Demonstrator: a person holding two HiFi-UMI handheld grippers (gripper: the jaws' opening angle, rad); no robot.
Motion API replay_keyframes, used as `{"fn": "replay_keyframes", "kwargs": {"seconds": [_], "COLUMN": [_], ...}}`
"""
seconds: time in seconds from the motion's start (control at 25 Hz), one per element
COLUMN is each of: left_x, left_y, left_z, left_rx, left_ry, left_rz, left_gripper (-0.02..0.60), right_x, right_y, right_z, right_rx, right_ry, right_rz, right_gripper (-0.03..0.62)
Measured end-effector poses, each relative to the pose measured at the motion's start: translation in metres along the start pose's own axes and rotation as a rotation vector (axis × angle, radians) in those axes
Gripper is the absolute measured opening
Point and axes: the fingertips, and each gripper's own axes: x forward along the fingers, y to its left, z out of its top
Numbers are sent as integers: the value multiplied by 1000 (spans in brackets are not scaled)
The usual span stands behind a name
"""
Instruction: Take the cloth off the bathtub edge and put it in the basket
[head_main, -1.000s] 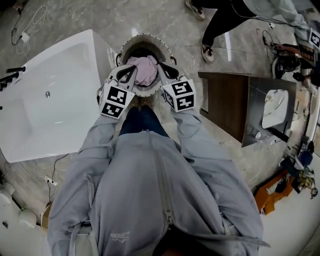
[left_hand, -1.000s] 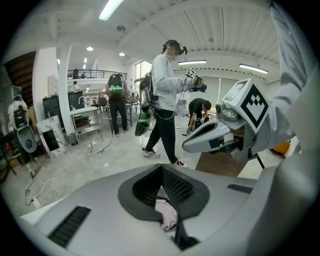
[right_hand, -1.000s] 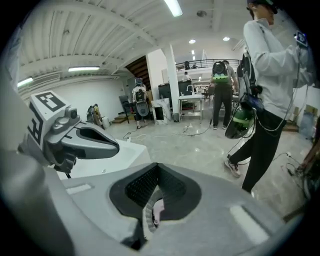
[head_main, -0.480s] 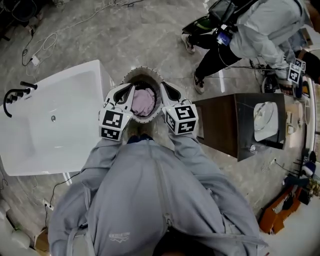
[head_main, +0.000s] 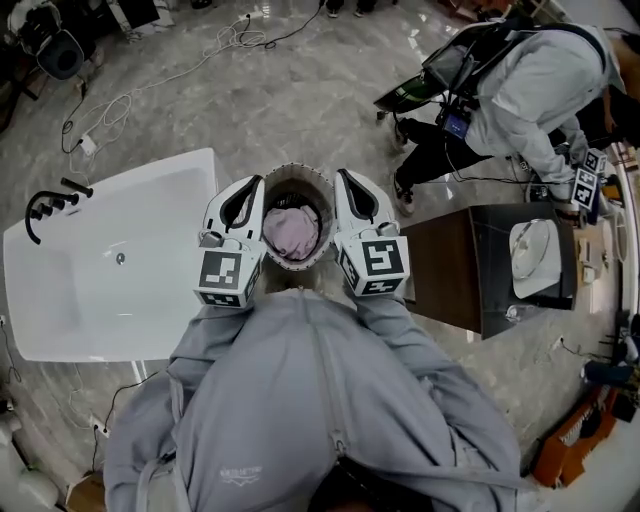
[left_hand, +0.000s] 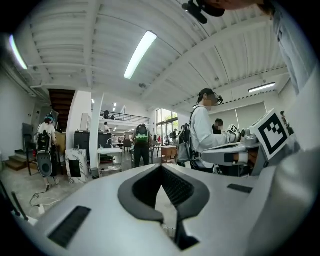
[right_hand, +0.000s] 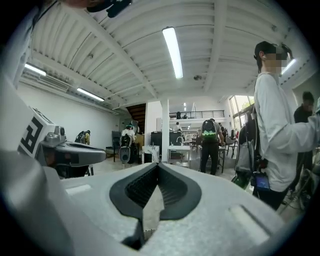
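At the far left of the head view, a white bathtub (head_main: 60, 330) is seen on the marble floor, with a black tap (head_main: 50, 205) mounted at its upper left rim. No cloth is seen on the tub edge. Loose cables (head_main: 110, 100) are laid on the floor above the tub.

The left gripper (head_main: 248, 190) is held just left of the basket (head_main: 296, 172), above its rim and pointing away from the person. In the left gripper view its jaws are pressed fully together, with nothing gripped between them. Its marker cube (head_main: 228, 278) is seen at the near end.

The round basket is positioned between the two grippers, directly in front of the person. The pink cloth (head_main: 291, 232) is bundled inside it, below the rim and clear of both grippers.

The right gripper (head_main: 350, 185) is held just right of the basket, parallel to the left one. In the right gripper view its jaws are likewise closed on each other and empty. Its marker cube (head_main: 377, 266) is seen at the near end.

Further right, a dark cabinet (head_main: 450, 270) with a white basin (head_main: 532, 258) is located. A second person (head_main: 530, 90) in a light top is bent over at the upper right
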Motion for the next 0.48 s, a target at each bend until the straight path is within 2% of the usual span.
{"fn": "replay_keyframes", "kwargs": {"seconds": [0.2, 0.48], "left_x": [-11, -12], "left_y": [-2, -5], "left_z": [14, 11], "left_rx": [48, 36], "left_ry": [-53, -57], "left_rz": [42, 58], "left_gripper": [6, 6], "right_x": [-6, -5], "right_y": [3, 8], "right_z": [11, 5], "right_rx": [-29, -40], "right_ry": [-49, -44], "right_rz": [0, 21], "right_gripper": [5, 5]}}
